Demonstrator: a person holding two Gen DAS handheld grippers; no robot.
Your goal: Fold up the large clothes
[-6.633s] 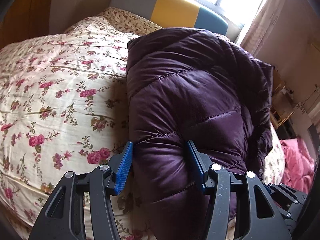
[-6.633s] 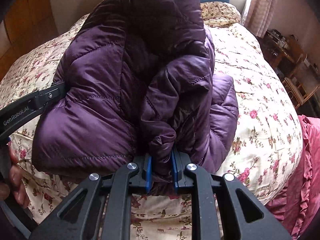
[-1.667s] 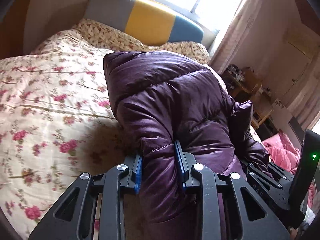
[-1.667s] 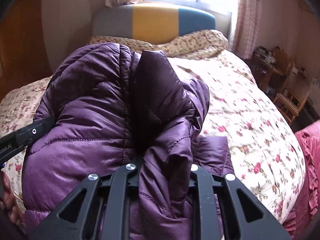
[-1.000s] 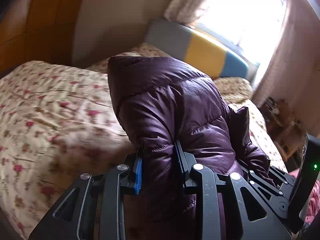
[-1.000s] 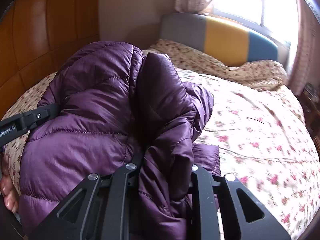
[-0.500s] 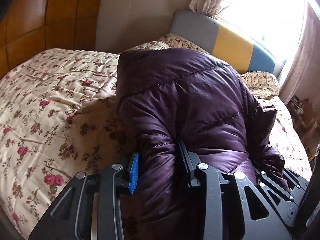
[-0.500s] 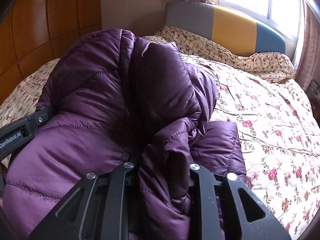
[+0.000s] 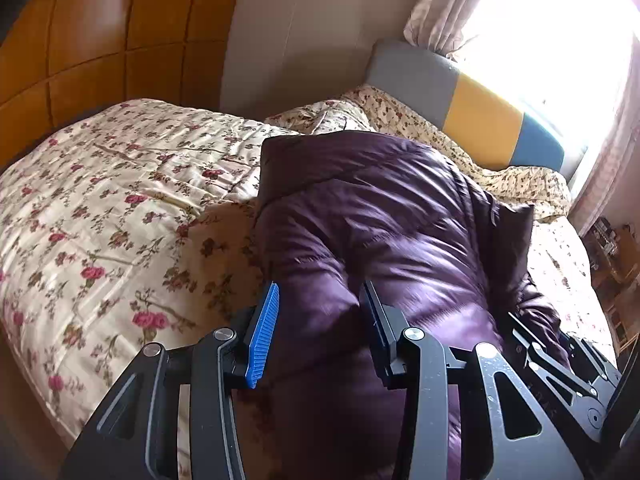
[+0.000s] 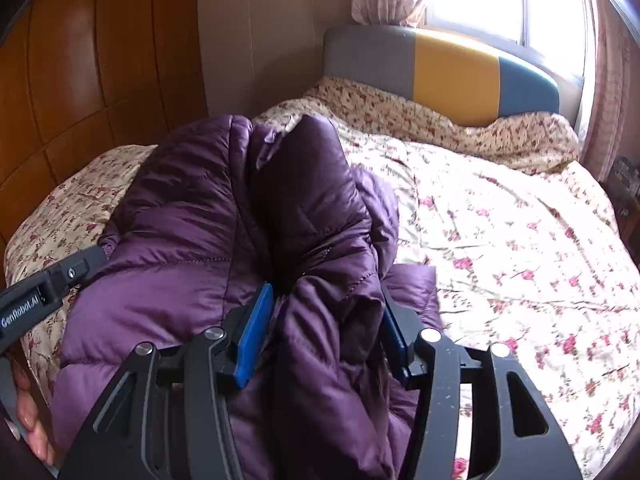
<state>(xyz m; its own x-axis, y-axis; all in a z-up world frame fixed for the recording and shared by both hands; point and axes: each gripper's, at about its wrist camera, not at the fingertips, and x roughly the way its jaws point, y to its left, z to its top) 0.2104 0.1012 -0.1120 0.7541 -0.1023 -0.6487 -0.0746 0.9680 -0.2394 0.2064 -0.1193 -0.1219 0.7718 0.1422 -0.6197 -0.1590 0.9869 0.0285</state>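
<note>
- Since the earlier frames the purple puffer jacket has come down from a lifted bundle to lie on the floral bedspread, and both tongs' jaws have just been opening.
- The jacket's near edge is cut off below both views, and blur softens its quilting.
- The left gripper tilts down over the jacket, pads parted, fabric between them, the blue pad clear of it: released.
- The right gripper angles down alike, a loose fold between its spread pads: released.
- Fingers show only partly at the corner.
</note>
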